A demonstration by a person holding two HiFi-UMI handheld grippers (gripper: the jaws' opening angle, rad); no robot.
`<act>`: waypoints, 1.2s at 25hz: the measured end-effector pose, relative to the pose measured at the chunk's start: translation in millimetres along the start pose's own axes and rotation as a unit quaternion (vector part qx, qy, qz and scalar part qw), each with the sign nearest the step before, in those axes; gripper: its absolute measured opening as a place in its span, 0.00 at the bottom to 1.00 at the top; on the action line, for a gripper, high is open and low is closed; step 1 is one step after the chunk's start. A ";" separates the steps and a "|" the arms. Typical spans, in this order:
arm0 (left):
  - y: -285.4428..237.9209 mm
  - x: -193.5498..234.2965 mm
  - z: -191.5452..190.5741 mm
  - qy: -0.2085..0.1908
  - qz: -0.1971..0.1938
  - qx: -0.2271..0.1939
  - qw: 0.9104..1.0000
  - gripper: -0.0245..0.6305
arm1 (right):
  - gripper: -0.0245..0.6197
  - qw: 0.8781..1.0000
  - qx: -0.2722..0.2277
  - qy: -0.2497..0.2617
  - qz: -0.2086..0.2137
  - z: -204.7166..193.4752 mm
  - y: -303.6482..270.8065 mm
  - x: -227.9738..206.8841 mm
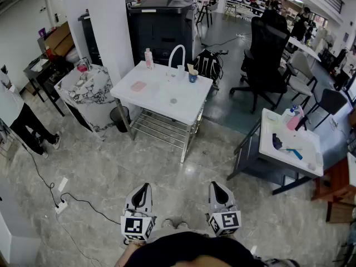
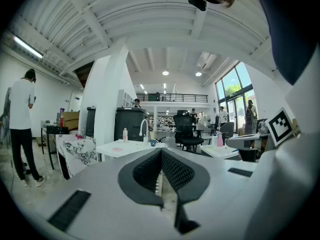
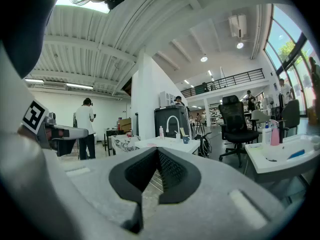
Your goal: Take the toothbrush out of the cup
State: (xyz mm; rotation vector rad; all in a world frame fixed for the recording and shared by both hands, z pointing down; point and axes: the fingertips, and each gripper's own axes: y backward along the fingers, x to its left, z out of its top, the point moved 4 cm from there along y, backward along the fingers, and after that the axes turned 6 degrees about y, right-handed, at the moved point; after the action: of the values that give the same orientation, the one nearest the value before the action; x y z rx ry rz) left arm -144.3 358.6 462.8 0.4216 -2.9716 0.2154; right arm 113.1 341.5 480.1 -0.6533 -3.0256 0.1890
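A small blue cup (image 1: 193,77) stands near the far right corner of a white table (image 1: 161,102) across the room, and a pale toothbrush (image 1: 190,68) sticks up out of it. Both grippers are far from that table, low at the near edge of the head view. My left gripper (image 1: 144,188) and my right gripper (image 1: 217,186) are side by side, both shut with nothing between the pads. The cup is a tiny blue spot (image 2: 153,143) in the left gripper view and a blue spot (image 3: 185,139) in the right gripper view.
The table also carries a white arched faucet (image 1: 177,54), a pink bottle (image 1: 148,58) and a pink dish (image 1: 138,85). A marble cabinet (image 1: 89,93) and a bin (image 1: 119,117) stand to its left, a black office chair (image 1: 267,54) to its right. Nearer right is a second white table (image 1: 289,143). A cable with a power strip (image 1: 60,206) lies on the floor, and a person (image 1: 16,115) stands at left.
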 end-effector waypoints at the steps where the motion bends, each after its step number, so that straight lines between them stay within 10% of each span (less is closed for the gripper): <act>1: -0.9 -1.5 0.2 0.001 -0.003 -0.001 1.000 0.04 | 0.05 1.000 0.000 0.002 0.002 -0.5 -0.5 0.4; 23: 0.0 1.9 -2.1 -0.004 0.005 0.001 1.000 0.04 | 0.05 0.999 -0.010 -0.010 0.040 1.1 -1.2 13.8; 30: -1.2 -4.5 -6.3 -0.003 0.001 0.003 1.000 0.04 | 0.72 0.999 -0.025 0.005 0.036 6.2 -4.1 8.5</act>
State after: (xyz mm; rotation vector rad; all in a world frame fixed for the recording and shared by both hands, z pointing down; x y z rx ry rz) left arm -139.0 359.6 468.4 0.4203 -2.9778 0.2249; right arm 103.3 340.6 474.6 -0.7656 -3.0090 0.1112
